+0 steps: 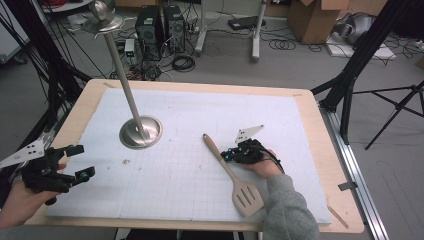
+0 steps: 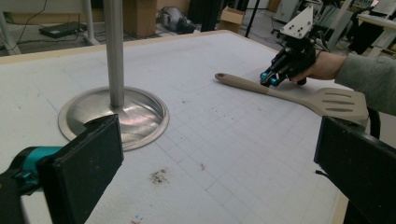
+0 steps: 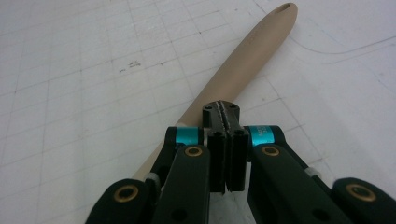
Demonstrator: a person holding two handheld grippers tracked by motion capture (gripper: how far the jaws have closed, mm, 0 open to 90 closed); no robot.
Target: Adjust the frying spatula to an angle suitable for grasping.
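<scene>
Spatula (image 3: 233, 74) lies just under your right gripper's (image 3: 226, 112) closed, empty jaws; part them, then grasp its handle.

**No readable text**

No word, number or brand can be read. The teal band (image 3: 263, 134) beside the right gripper's jaws carries small print, too blurred to make out. The white mat (image 1: 200, 125) on the counter bears only ruled grid lines.

The beige slotted spatula (image 1: 235, 172) at the near right looks like smooth, matt plastic or silicone. The round-based steel stand (image 1: 140, 132) to the left is brushed, glossy metal. The white gridded mat (image 1: 210, 115) appears matt, slightly rough; the pale wooden table edge (image 1: 320, 145) smooth.
</scene>
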